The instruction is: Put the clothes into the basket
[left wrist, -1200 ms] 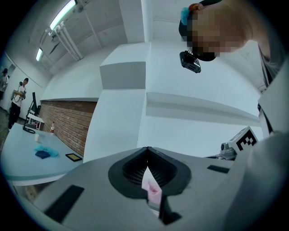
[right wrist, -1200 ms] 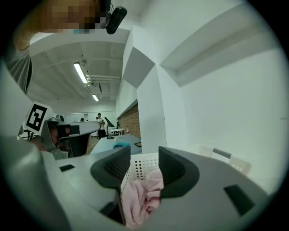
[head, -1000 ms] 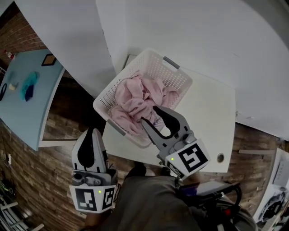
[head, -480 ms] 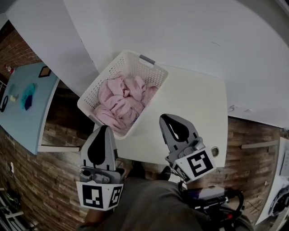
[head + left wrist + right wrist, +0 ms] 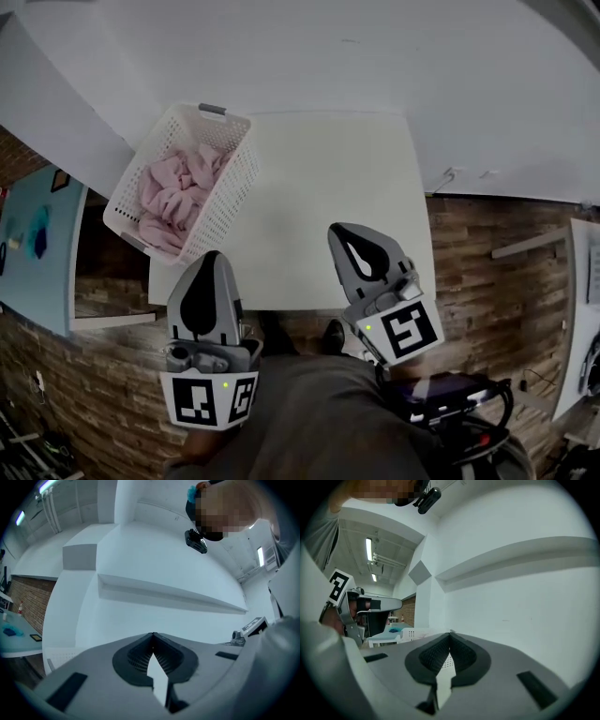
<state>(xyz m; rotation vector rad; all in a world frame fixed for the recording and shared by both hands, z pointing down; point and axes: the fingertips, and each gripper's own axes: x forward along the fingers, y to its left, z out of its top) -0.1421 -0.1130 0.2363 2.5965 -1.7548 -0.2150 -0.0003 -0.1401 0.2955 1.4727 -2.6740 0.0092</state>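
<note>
A white laundry basket point(image 5: 232, 178) stands on the left end of the white table point(image 5: 328, 206), and pink clothes point(image 5: 176, 192) fill it. My left gripper point(image 5: 209, 258) hangs at the table's near edge, just right of the basket's near corner, shut and empty. Near the table's front right, my right gripper point(image 5: 340, 232) is shut too, its jaws having just closed on nothing. In the right gripper view the basket point(image 5: 401, 633) shows far off to the left past the closed jaws. The left gripper view looks at bare white wall.
A white wall point(image 5: 394, 56) runs behind the table. To the left stands a light blue table point(image 5: 33, 253) with small items on it. Brick-patterned floor point(image 5: 487, 253) surrounds the white table. A black device point(image 5: 450, 394) lies near my legs at lower right.
The right gripper has left the basket and its open jaws have shut. Both grippers pulled back toward me, and the view swung right, so the basket now sits at upper left.
</note>
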